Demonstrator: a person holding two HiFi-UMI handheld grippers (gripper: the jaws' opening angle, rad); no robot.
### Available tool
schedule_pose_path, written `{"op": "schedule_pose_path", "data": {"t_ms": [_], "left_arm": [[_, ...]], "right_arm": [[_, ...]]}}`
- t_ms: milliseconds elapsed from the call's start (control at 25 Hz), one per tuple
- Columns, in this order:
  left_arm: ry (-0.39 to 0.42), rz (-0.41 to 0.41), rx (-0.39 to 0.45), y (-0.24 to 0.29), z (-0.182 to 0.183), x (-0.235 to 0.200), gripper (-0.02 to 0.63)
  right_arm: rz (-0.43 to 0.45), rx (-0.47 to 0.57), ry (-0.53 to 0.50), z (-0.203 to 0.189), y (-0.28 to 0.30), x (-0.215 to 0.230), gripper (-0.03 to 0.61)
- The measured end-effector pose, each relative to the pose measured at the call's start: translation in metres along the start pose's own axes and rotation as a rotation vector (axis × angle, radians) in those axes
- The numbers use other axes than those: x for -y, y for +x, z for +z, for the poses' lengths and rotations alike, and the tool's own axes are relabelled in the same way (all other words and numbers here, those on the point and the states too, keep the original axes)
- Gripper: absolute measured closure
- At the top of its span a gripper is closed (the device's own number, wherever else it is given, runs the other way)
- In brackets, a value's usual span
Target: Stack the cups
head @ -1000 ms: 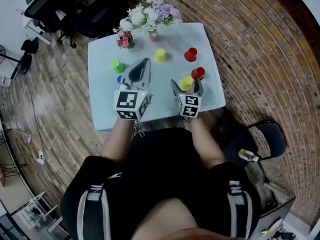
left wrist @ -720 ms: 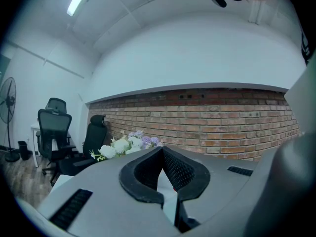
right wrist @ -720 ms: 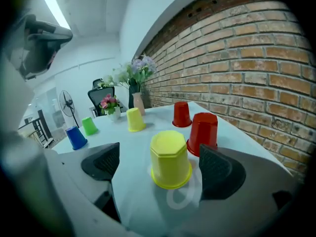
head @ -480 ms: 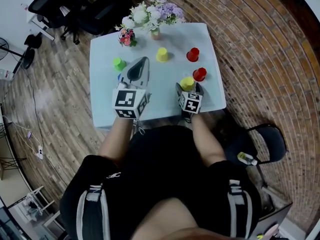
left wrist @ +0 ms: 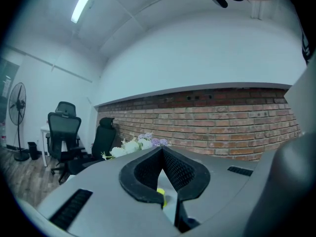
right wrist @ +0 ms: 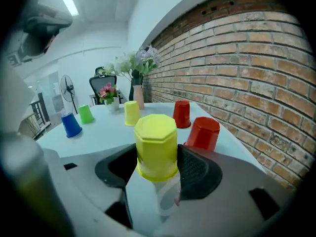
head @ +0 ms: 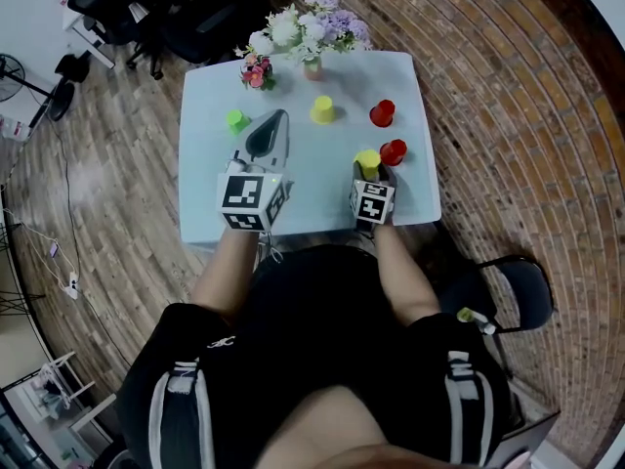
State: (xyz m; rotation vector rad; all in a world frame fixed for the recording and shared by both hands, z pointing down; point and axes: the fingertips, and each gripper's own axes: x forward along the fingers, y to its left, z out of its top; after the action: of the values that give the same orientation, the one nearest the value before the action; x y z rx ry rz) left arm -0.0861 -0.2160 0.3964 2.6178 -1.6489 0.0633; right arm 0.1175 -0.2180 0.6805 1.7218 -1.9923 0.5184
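Several upturned cups stand on the white table point(head: 308, 208). My right gripper point(head: 369, 170) point(right wrist: 157, 158) has just been closing, and its pads now press both sides of the near yellow cup point(head: 367, 160) point(right wrist: 156, 146). A red cup point(head: 394, 151) point(right wrist: 203, 132) stands just right of it, and another red cup point(head: 383, 112) point(right wrist: 181, 114) is farther back. A second yellow cup point(head: 322, 109) point(right wrist: 131, 113), a green cup point(head: 236, 120) point(right wrist: 86, 113) and a blue cup point(right wrist: 71, 124) are to the left. My left gripper point(head: 280, 118) point(left wrist: 162, 150) hovers shut and empty over the table's left half.
A vase of pale flowers point(head: 308, 29) and a small pink bouquet point(head: 257, 71) stand along the table's far edge. A brick wall runs on the right. A black chair point(head: 518, 279) is near the table's right corner, and office chairs point(head: 146, 13) are at the far left.
The right gripper has come down around the near yellow cup, and its jaws have narrowed onto it. The left gripper has stayed about where it was.
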Motion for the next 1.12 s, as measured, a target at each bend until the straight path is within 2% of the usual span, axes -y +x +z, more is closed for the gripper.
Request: {"op": "schedule_pose_path", "data": {"t_ms": [240,520,800,1120], "left_arm": [[-0.019,0.067,0.013,-0.016,0.003,-0.018,0.612],[-0.025,0.164,0.011,-0.046,-0.001,-0.05,0.612],[-0.035,0.261,0.0,-0.084,-0.005,-0.085,0.612],[-0.035,0.308,-0.01,-0.107,-0.009,-0.106,0.612]], "right_arm": [[0.066,0.075,-0.049,0.035,-0.001,-0.027,0.327],[0.167,0.117,-0.084,0.061,0.007,-0.079,0.327],[0.264,0.087,-0.146,0.05,0.014,-0.139,0.327],[0.325,0.043,-0.199,0.032,0.02,-0.181,0.327]]}}
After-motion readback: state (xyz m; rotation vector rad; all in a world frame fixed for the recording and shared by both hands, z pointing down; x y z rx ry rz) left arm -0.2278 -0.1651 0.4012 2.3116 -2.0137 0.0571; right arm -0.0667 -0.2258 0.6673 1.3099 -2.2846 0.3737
